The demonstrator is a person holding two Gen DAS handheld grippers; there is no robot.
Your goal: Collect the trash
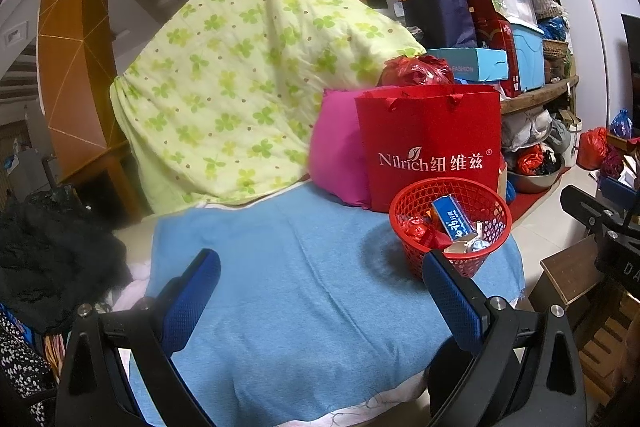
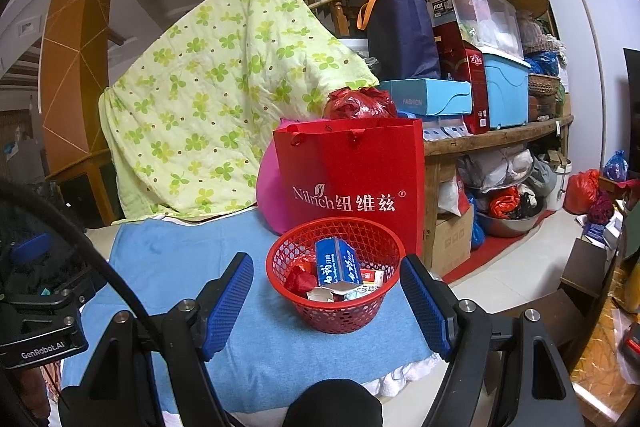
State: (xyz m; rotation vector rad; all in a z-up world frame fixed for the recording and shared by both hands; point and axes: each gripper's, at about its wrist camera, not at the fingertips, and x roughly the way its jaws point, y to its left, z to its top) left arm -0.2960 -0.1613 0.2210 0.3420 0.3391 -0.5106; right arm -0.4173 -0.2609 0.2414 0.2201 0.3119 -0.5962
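A red mesh basket (image 2: 335,311) (image 1: 492,205) stands on a blue towel (image 2: 168,267) (image 1: 300,299). Inside lie a blue carton (image 2: 338,263) (image 1: 454,217), a crumpled red wrapper (image 2: 300,277) (image 1: 418,229) and other small packets. My right gripper (image 2: 326,269) is open, its blue pads on either side of the basket without touching it. My left gripper (image 1: 320,265) is open over bare towel, with nothing between its fingers; the basket sits just beyond its right fingertip.
A red paper bag (image 2: 352,183) and a pink cushion (image 1: 336,155) stand right behind the basket. A green clover quilt (image 2: 216,95) drapes the backrest. Shelves of boxes (image 2: 500,87) fill the right; a wooden table (image 2: 588,267) stands on the floor there.
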